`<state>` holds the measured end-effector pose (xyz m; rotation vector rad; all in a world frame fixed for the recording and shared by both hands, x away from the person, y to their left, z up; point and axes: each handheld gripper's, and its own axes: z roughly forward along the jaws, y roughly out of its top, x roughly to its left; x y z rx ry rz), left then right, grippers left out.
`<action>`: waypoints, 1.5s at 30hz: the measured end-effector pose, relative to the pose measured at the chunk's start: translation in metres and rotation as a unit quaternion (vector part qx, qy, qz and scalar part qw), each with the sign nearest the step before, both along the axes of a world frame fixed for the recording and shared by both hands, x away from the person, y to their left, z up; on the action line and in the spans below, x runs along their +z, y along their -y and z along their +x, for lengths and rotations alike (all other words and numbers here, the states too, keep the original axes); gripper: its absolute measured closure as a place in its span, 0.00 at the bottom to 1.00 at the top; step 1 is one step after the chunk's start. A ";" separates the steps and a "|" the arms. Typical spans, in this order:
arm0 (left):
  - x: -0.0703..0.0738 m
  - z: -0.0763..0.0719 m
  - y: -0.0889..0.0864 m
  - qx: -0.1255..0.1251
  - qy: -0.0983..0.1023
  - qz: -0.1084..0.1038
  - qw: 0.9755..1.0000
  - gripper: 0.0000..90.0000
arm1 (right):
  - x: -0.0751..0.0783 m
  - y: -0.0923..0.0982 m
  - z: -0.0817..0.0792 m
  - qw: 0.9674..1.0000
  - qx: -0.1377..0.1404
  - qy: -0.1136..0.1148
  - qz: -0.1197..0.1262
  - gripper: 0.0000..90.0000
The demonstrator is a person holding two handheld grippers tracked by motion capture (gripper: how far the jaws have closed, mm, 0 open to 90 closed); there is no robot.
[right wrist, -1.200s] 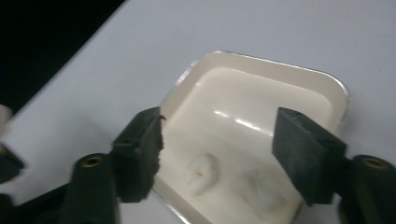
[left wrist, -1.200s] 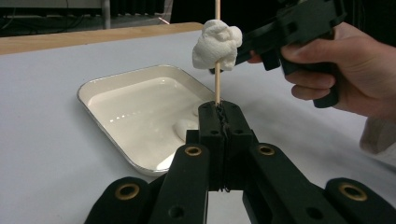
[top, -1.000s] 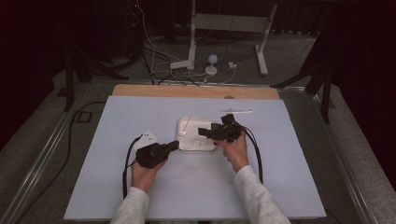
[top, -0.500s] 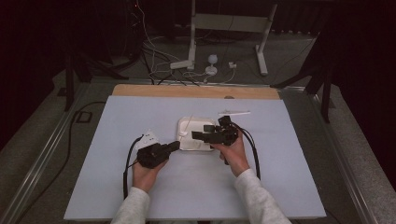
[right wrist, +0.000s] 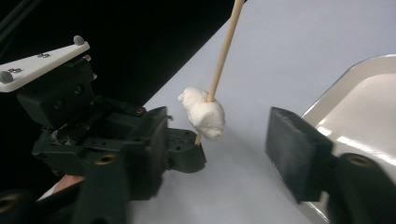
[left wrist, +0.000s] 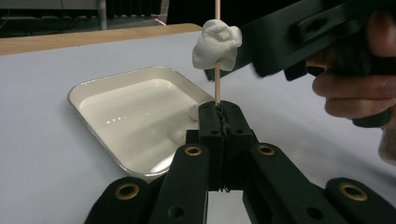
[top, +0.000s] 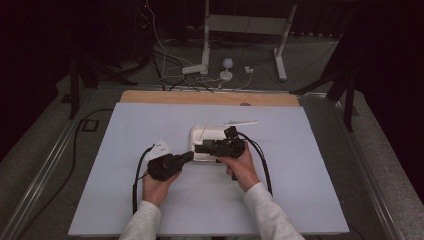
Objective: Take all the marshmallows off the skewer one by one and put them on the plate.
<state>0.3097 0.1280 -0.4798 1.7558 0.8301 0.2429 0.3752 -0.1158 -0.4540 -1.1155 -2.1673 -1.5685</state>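
No lettering is legible as the left hand-held gripper (left wrist: 219,121) stays clamped on a wooden skewer (left wrist: 217,84) carrying a marshmallow (left wrist: 216,44), just at 4 o'clock of the white tray (left wrist: 93,88). The right hand-held gripper (right wrist: 212,154), jaws apart and just closing around the marshmallow without touching, has edged toward 9 o'clock since earlier. Bare surface (top: 300,190) lies all around, its edges well apart from both.
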 end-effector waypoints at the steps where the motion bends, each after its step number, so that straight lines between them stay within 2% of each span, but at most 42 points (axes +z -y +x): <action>1: 0.000 0.000 0.000 -0.001 0.001 -0.001 1.000 1.00 | -0.001 -0.001 0.000 1.000 0.003 -0.004 0.002 0.50; 8: 0.000 0.000 0.002 -0.006 0.001 -0.003 1.000 1.00 | -0.005 -0.004 0.003 0.999 0.009 -0.027 0.019 0.71; 16: 0.000 0.000 0.002 -0.010 0.002 -0.008 1.000 1.00 | -0.006 -0.006 0.003 0.998 0.020 -0.045 0.036 0.83; 21: 0.000 -0.001 0.002 -0.013 0.005 -0.008 1.000 1.00 | -0.005 -0.004 0.002 0.998 0.020 -0.047 0.038 0.85; 27: 0.000 -0.001 0.001 -0.016 0.011 -0.006 1.000 1.00 | -0.002 -0.003 0.001 0.998 0.010 -0.038 0.040 0.87; 36: 0.000 -0.002 0.001 -0.018 0.017 0.005 1.000 1.00 | 0.001 0.000 0.001 0.998 -0.004 -0.034 0.044 0.87; 38: 0.000 -0.002 0.002 -0.019 0.016 0.008 1.000 1.00 | 0.003 0.002 0.002 0.998 -0.010 -0.033 0.047 0.87; 40: -0.002 -0.002 0.002 -0.021 0.015 0.022 0.999 1.00 | 0.005 0.006 0.003 0.998 -0.025 -0.031 0.056 0.88; 42: -0.002 -0.002 0.002 -0.023 0.014 0.015 1.000 1.00 | 0.010 0.015 0.006 0.996 -0.042 -0.032 0.074 0.88; 45: -0.002 -0.002 0.005 -0.030 0.017 0.015 0.999 1.00 | 0.016 0.018 0.005 0.998 -0.040 -0.011 0.053 0.87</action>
